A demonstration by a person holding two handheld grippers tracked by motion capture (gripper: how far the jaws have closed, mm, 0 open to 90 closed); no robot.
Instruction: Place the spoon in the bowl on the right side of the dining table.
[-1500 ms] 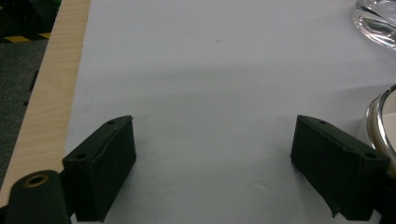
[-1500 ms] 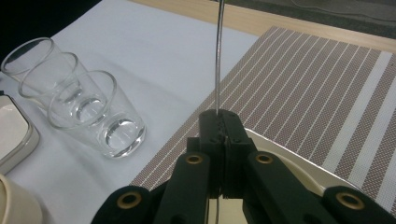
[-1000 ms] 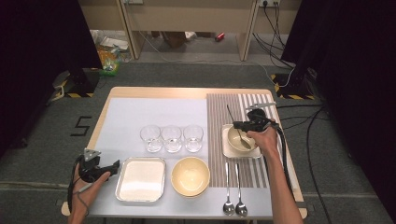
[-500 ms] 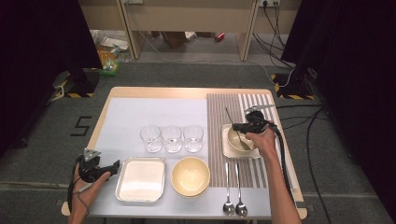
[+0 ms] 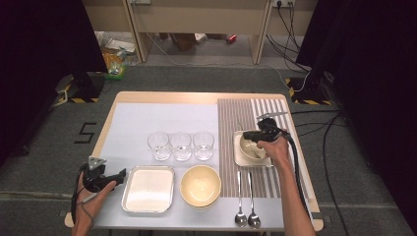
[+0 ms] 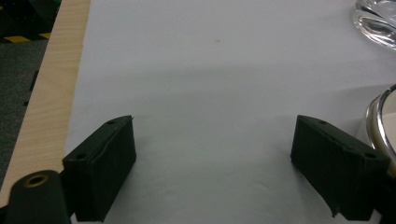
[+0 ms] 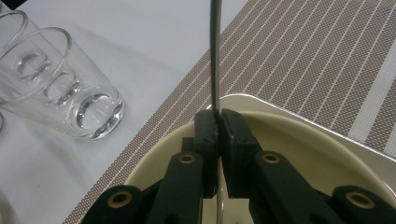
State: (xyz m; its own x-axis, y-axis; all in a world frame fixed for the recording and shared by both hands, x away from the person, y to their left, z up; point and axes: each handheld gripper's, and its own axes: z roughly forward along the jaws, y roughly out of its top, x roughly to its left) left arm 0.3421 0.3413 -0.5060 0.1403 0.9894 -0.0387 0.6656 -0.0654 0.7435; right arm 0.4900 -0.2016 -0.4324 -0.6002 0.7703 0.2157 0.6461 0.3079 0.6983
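From the high view, I see a table covered in a pale sheet, with a brown striped placemat (image 5: 236, 128) on its right half. My right gripper (image 5: 253, 135) sits right of centre in the frame, over a small cream bowl (image 5: 248, 151) that stands on a square plate (image 5: 237, 158) on the mat. Three empty glasses (image 5: 181, 146) stand in a row at mid-frame, a metal tray (image 5: 148, 189) and a yellow bowl (image 5: 200, 185) lie below them, and two spoons (image 5: 247, 216) lie at lower right. My left gripper (image 5: 119, 173) rests at lower left, just beside the tray. In the left gripper view, my jaws stand wide apart with nothing between them, the bare sheet ahead, the tray rim (image 6: 380, 123) at the right edge and a glass base (image 6: 377, 21) in the upper right corner. In the right gripper view, my jaws are pressed together on a thin dark utensil handle (image 7: 214, 51) that rises straight up the middle of the frame; its lower end is hidden, so I cannot tell what kind of utensil it is. The cream bowl's rim (image 7: 285, 116) curves around my jaws, and a glass (image 7: 70, 84) stands at left. I judge that I am either lifting the utensil out of the bowl or setting it in; next I would need a steady vertical move that keeps the handle pinched and the bowl unmoved.
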